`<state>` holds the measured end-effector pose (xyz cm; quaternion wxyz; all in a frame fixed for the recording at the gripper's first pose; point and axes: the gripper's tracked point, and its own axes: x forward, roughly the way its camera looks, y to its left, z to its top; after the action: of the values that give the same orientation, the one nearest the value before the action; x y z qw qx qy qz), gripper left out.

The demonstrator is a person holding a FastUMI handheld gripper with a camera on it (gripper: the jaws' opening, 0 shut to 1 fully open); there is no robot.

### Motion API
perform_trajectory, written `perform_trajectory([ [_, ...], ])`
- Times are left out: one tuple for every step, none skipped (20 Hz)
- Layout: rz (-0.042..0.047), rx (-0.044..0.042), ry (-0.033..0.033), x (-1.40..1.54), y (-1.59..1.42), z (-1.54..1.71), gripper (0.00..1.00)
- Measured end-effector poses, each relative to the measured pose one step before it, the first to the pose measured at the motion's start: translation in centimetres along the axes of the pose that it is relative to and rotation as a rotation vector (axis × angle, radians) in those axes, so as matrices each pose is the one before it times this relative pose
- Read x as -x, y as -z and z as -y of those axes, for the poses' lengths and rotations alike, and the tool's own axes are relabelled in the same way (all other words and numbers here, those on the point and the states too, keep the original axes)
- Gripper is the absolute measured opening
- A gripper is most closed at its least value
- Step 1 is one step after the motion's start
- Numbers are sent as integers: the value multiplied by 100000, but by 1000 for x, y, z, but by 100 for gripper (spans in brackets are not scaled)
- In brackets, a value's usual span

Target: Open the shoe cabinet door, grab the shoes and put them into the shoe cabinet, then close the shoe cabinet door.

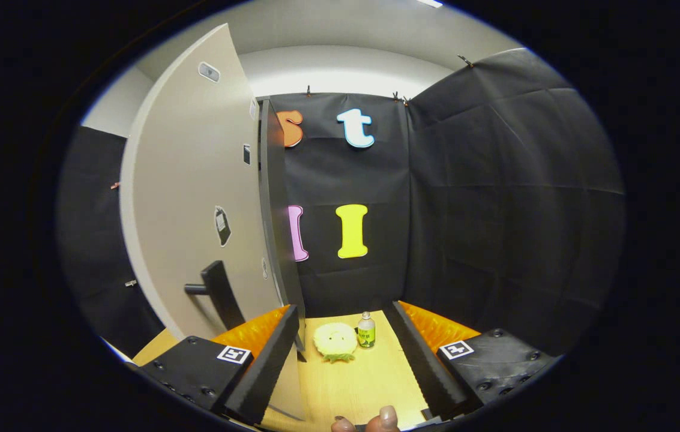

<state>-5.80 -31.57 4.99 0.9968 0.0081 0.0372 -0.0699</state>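
The gripper [343, 360] is held with its ridged fingers apart, nothing between them. At ten o'clock a smooth, flat cabinet door [195, 198] with a boxy dark handle [219, 294] is seen. At twelve o'clock a fluffy round slipper [335, 342] and a small bottle [366, 330] rest on the wooden floor [358, 384].

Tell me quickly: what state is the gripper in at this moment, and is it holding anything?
Gripper: jaws open, holding nothing; the plush slipper and bottle lie beyond them on the floor.
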Motion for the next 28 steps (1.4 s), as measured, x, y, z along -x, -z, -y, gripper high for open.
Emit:
perform_trajectory([
  [-584, -46, -430, -637, -57, 275, 98],
  [-231, -32, -696, -768, -103, 33, 98],
  [-17, 16, -552, -694, -206, 51, 98],
  [-418, 20, -342, -1002, 59, -12, 98],
  [-554, -115, -429, -704, 92, -19, 98],
  [-554, -87, -570, -312, 98, -101, 98],
  [-606, 89, -590, -387, 140, -173, 98],
  [-299, 31, -935, -412, 117, -363, 98],
  [-212, 268, -876, -222, 29, -460, 98],
  [97, 799, 724, -175, -45, -88, 98],
  [123, 540, 429, -154, -44, -18, 98],
  [263, 240, 802, 8, -3, -72, 97],
  [-12, 173, 478, -87, 61, -140, 97],
  [-508, -152, 317, -144, 186, -212, 97],
  [-785, -214, 0, -42, 199, -331, 97],
  [-379, -370, 64, -47, 98, -476, 97],
  [57, -207, -66, 24, -28, -611, 97],
  [175, 168, -220, 369, -49, -795, 97],
  [329, 397, -441, 223, 8, -892, 97],
  [231, 592, 251, 320, 23, -776, 97],
  [389, 650, -88, 58, -89, -796, 97],
  [336, 219, -494, -132, -26, -845, 97],
  [92, -184, -486, -121, 13, -808, 97],
  [-138, -564, -407, -91, 86, -918, 97],
  [-73, -615, 118, -104, 69, -790, 97],
  [-33, -429, 325, -19, -7, -741, 97],
  [-187, -124, 32, -175, 115, -814, 97],
  [-1, -153, -86, -47, 144, -826, 97],
])
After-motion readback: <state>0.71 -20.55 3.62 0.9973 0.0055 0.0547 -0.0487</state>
